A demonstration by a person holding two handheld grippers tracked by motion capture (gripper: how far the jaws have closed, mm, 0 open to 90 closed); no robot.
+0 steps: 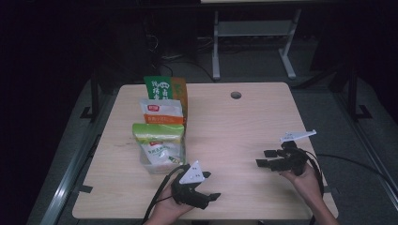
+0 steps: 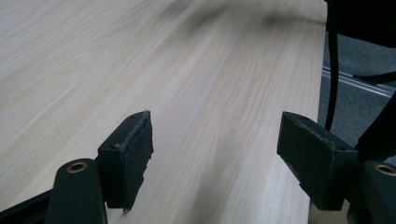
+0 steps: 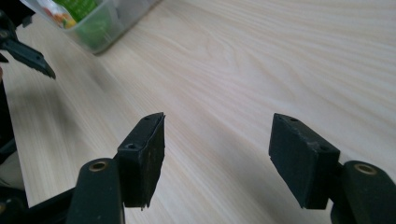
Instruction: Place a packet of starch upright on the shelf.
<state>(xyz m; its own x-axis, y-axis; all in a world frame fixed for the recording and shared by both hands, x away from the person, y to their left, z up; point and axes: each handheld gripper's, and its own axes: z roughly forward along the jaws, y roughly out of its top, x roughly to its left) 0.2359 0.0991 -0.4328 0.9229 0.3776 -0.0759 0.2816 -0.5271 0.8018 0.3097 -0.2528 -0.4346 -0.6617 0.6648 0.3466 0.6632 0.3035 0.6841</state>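
Both the left claw and right claw gape wide, empty, over the pale wooden surface. The clear plastic tub holds upright snack packets.

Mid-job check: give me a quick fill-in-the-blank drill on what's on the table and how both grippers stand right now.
1. The snack bags stand in a clear plastic ____ on the table.
2. The jaws of the left gripper stand ____, with only bare wood between them.
3. The right gripper holds ____.
4. The rearmost bag is mostly ____ in colour.

Missing words: bin; open; nothing; green
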